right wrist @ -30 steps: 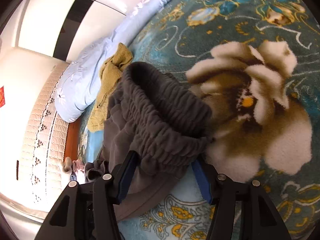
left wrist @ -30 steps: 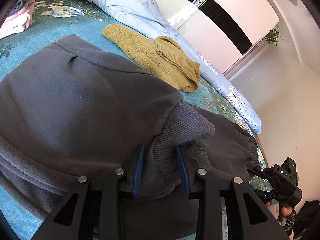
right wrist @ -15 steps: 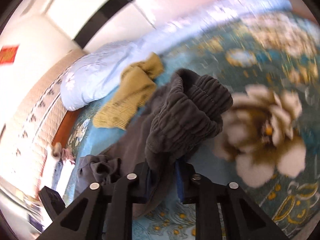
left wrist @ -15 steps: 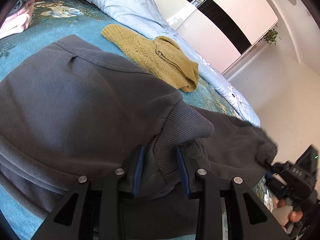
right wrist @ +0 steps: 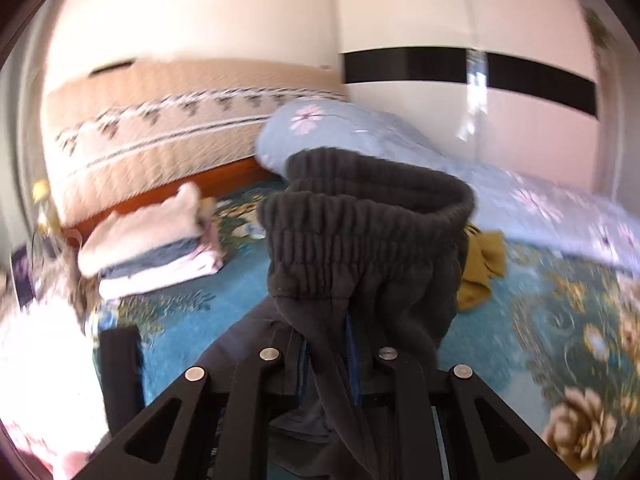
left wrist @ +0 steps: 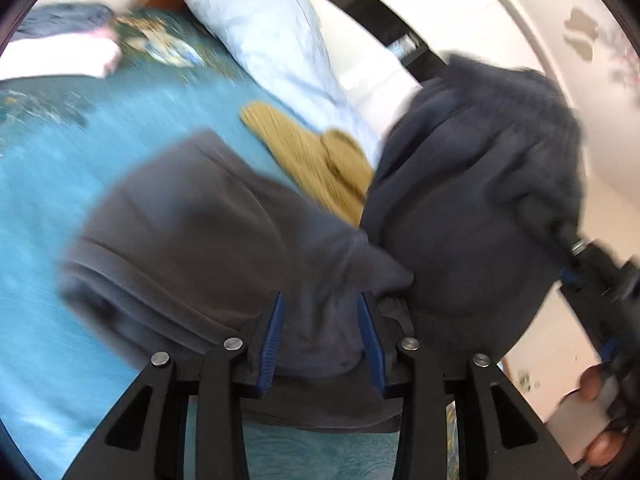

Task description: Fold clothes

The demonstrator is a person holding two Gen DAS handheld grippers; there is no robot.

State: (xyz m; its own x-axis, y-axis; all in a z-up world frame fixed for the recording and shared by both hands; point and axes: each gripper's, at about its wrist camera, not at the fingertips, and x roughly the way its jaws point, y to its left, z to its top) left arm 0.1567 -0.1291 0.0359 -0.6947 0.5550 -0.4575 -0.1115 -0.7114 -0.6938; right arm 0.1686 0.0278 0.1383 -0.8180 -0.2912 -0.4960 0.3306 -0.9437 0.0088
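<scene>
trousers (right wrist: 360,248) lifted over bed (right wrist: 520,344), centre frame | right gripper (right wrist: 328,364) closing, pinching waistband | left gripper (left wrist: 320,332) opening, cuff between its pads | soft, limp, fairly heavy fleece; likely sags | best held at waistband and cuffs

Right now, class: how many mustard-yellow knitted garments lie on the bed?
1: the mustard knit lies beside the pale blue quilt, partly behind the lifted grey garment. More could be hidden beneath.
</scene>
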